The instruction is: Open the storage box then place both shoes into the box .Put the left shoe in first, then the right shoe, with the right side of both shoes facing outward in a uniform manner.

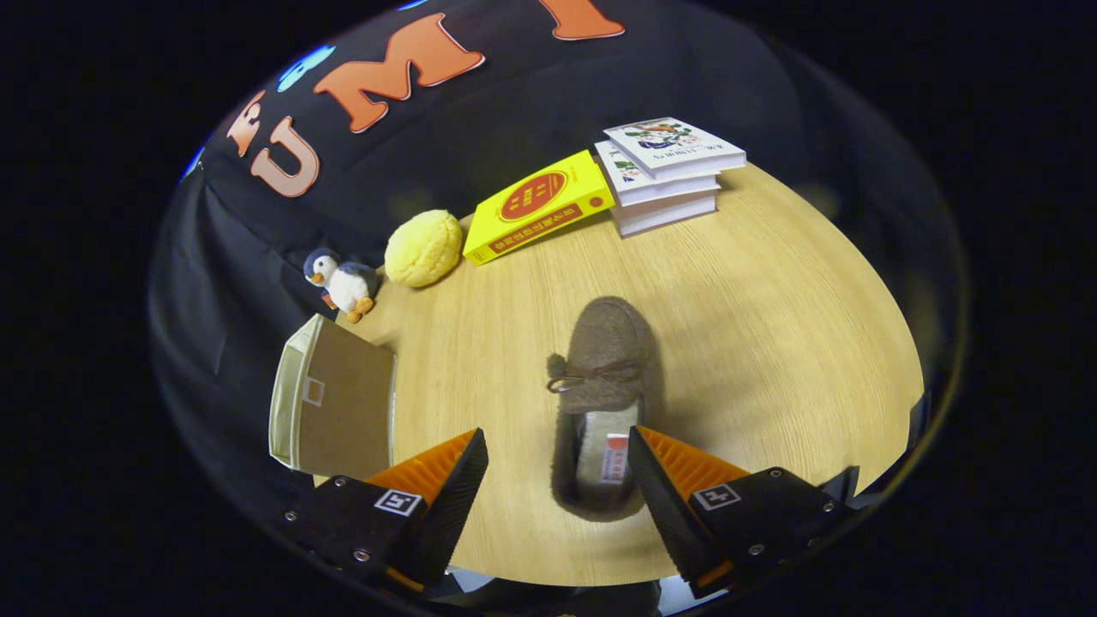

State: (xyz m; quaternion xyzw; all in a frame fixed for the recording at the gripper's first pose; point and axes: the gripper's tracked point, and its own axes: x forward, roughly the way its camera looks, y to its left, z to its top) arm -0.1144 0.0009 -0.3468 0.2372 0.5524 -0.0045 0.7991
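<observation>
the gripper (557, 480) hangs over a light wooden table (771, 326) with its two fingers spread wide and holding nothing. a brown fuzzy shoe (604, 377) with a small bow lies flat on the table, its heel end sitting in the gap between the fingertips and closer to the right finger, its toe pointing away beyond them (whether that finger touches the shoe's rim, i cannot tell). the shoe's pale lining and a small tag show inside the opening. off to the left of the left finger stands the storage box (334, 398), beige with a brown flat face and a small label, well apart from the shoe. beyond the box, at the table's far edge, sit a toy penguin (343, 283) and a yellow round bun (422, 248) just beside each other. further along lie a yellow book (538, 206) and a stack of white books (668, 171), the yellow one leaning against the stack.
</observation>
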